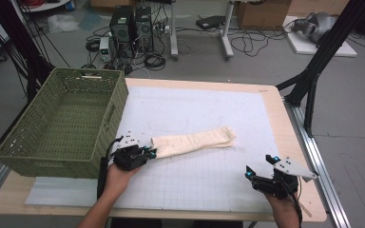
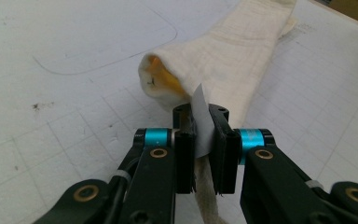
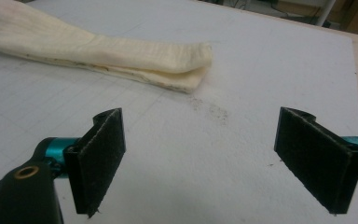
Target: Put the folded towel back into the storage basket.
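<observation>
Left gripper (image 1: 148,153): held low at the desk's near left; its fingers (image 2: 185,161) are clamped on the near end of the cloth (image 1: 192,141), with a white tag (image 2: 202,123) pinched between them.
Right gripper (image 1: 259,166): hovering at the near right, well apart from the cloth; its fingers (image 3: 101,156) are spread wide with nothing between them.
Cloth: a long cream piece, seemingly folded or rolled, lying flat on the white mat (image 1: 204,180) across the middle of the desk (image 1: 292,142); its near end is gripped, its far end lies free.
Basket (image 1: 24,161): a green open-weave one, standing on the desk's left edge just beside the left gripper; nothing can be seen inside it.
Progress: judged early; the cloth has been seized at one end but not lifted, and if the basket is its goal, the carrying over and letting go are left.
Hard to tell: an orange patch (image 2: 161,74) is seen inside the cloth's open end, but whether it is a lining or another thing cannot be told. The print on the tag is unreadable. The layers of the cloth cannot be counted.
</observation>
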`<state>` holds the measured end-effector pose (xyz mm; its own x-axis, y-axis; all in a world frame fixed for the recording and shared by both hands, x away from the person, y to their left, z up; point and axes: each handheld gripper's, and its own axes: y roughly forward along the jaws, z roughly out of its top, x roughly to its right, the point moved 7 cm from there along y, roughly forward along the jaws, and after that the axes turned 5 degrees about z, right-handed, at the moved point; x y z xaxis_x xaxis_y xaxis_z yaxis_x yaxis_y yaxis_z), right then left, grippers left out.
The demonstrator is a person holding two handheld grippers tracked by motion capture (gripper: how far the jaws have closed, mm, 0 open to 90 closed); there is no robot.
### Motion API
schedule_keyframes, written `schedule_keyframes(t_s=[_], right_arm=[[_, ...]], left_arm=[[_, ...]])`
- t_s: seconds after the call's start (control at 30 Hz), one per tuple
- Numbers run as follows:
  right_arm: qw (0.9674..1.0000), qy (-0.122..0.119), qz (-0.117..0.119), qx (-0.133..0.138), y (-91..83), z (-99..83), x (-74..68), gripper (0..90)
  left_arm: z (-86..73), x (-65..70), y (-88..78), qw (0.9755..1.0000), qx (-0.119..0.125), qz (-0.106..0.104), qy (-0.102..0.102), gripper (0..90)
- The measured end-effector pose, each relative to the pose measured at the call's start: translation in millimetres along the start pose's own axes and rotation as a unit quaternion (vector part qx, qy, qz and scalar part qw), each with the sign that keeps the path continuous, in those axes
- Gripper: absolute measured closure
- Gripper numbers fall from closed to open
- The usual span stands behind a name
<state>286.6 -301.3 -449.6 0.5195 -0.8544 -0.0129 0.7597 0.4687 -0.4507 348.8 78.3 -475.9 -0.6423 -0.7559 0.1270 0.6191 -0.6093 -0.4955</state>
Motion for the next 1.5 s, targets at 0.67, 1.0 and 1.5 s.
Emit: schedule_keyframes(t_s=[0.67, 1.0, 1.5], right_arm=[[0.9995, 0.007, 0.011, -0.03, 88.9, 60.2, 17.4, 27.4], [0.9951, 0.034, -0.003, -0.093, 126.4, 50.3, 23.6, 40.6], [0.988, 0.066, 0.031, -0.136, 138.0, 21.4, 10.4, 70.3]], left_arm=[[6.3, -0.9, -5.4, 0.9995, 0.029, 0.007, 0.008, 80.8], [5.7, -3.3, -5.5, 0.9995, 0.03, 0.007, 0.003, 80.8], [4.8, -7.4, -6.4, 0.9993, 0.032, 0.018, 0.003, 80.8]])
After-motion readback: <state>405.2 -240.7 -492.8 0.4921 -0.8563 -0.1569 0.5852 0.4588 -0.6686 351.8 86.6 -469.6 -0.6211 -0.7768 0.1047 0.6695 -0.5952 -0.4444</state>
